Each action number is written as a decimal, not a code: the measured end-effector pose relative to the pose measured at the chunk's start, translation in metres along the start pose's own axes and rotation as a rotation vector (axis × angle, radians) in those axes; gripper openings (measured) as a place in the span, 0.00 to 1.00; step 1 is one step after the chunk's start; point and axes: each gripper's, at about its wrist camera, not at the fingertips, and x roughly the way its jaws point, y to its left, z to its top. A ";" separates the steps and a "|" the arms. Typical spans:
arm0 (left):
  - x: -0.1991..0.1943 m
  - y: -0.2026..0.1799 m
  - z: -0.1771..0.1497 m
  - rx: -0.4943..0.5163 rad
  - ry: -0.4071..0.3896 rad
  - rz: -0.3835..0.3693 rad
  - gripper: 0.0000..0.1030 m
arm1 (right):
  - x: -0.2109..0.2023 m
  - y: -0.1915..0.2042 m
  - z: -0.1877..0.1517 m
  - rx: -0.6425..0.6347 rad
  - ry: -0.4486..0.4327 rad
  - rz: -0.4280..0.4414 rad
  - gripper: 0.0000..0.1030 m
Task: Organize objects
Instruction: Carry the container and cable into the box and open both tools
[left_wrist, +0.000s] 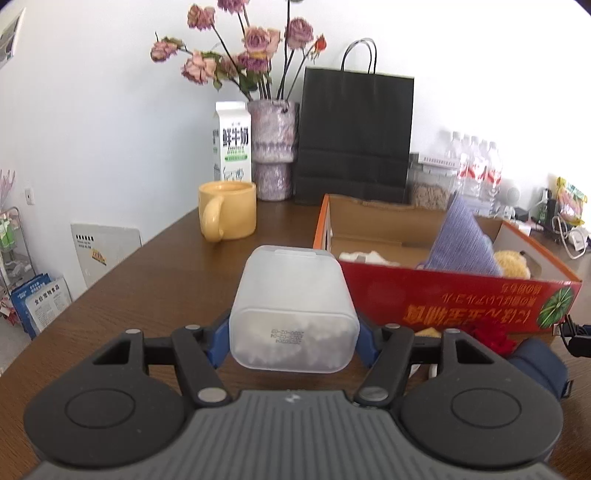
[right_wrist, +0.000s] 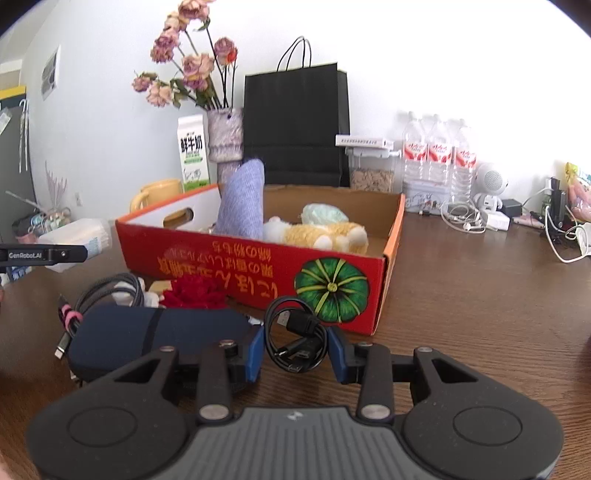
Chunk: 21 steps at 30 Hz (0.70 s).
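1. While lifted above the table (left_wrist: 155, 280), the frosted plastic container (left_wrist: 293, 310) sits pinched in the left gripper (left_wrist: 293, 341) fingers, beside the red cardboard box (left_wrist: 454, 299).
2. Right gripper (right_wrist: 295, 354) fingers flank the coiled black USB cable (right_wrist: 295, 339) on the table; contact unclear.

The cardboard box (right_wrist: 332, 280) sits on the table (right_wrist: 480, 295); a plush toy (right_wrist: 325, 232) lies in it; a coiled cable (right_wrist: 295, 336) lies before it; a paper bag (right_wrist: 295, 125) stands behind it.

The frosted box (left_wrist: 293, 310) hides the left gripper (left_wrist: 293, 341) fingertips; its printed date is too blurred to read. A blue pouch (left_wrist: 537, 363) is cut off behind the gripper body. The plush toy (left_wrist: 511, 263) sits mostly hidden behind the carton (left_wrist: 443, 299) wall.
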 end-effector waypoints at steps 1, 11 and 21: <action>-0.003 -0.001 0.003 0.001 -0.015 -0.005 0.63 | -0.002 0.000 0.000 0.000 -0.015 0.003 0.35; -0.006 -0.032 0.036 0.020 -0.112 -0.079 0.64 | -0.006 0.014 0.030 -0.020 -0.128 0.055 0.35; 0.026 -0.072 0.057 0.016 -0.114 -0.163 0.64 | 0.021 0.026 0.079 -0.013 -0.222 0.076 0.35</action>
